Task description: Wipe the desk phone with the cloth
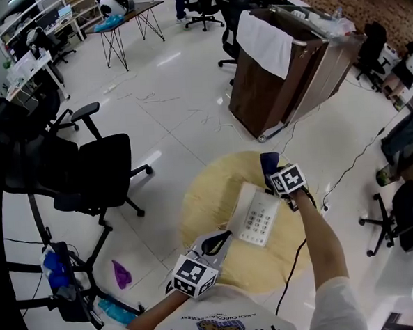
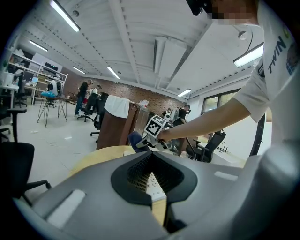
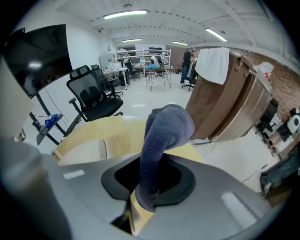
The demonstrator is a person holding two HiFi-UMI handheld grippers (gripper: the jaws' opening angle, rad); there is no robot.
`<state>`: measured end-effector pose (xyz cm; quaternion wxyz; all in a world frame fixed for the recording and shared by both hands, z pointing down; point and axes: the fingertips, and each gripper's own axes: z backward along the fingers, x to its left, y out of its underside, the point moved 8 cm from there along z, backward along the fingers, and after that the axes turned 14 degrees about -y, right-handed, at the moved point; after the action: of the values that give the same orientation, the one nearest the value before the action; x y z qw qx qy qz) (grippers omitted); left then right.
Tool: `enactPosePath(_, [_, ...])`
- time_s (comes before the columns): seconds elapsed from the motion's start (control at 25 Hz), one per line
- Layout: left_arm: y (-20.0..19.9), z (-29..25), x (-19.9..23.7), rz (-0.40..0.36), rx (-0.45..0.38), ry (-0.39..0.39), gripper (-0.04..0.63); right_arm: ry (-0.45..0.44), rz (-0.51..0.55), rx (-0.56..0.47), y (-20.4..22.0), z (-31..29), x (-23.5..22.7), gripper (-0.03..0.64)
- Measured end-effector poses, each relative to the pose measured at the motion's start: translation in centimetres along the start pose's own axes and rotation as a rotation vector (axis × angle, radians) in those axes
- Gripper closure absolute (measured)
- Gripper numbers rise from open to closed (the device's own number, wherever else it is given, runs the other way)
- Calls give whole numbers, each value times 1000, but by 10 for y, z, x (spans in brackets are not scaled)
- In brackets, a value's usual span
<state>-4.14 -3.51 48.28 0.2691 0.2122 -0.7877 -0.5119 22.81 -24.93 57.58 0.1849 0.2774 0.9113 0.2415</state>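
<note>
Desk phone: I see the desk phone (image 1: 257, 217) lying flat on the round worktop (image 1: 205, 196), right of its middle. Its long axis runs from the near edge toward the far edge, leaning a little right.
Cloth: the dark blue cloth (image 1: 268, 165) sits at the phone's far end. I cannot tell whether it touches the casing or hangs just above it.
Right tongs: my right tongs (image 1: 274, 178) are clenched on the cloth, which bulges up out of them in the right gripper view (image 3: 164, 136).
Left tongs: my left tongs (image 1: 221, 238) sit just off the phone's near left corner, pointing along it. They look closed with nothing between them, and I see only keypad through the slit.
Key relation: the phone stretches from the cloth back toward me, so I judge the wipe should be a pull along that axis by the right hand, which is nearer.
Room: there is bare worktop left of the phone and less toward the right edge.
Hazard: a black cable (image 1: 294, 260) trails off the near edge under my right forearm and may snag.
</note>
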Motion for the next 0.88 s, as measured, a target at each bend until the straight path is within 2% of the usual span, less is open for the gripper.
enactPosePath(0.2, [-2,-3,-5,-15,-33,66,603,-35,-3,17,-8,-14,5,551])
enactPosePath(0.44, [-2,-12,-13,-24,-26,122,603,-83,0,28,-23,-26,14,551])
enactPosePath(0.88, [-1,-10,-3,-31,-28,124,603,-137,59,47,-58,-53,34,551])
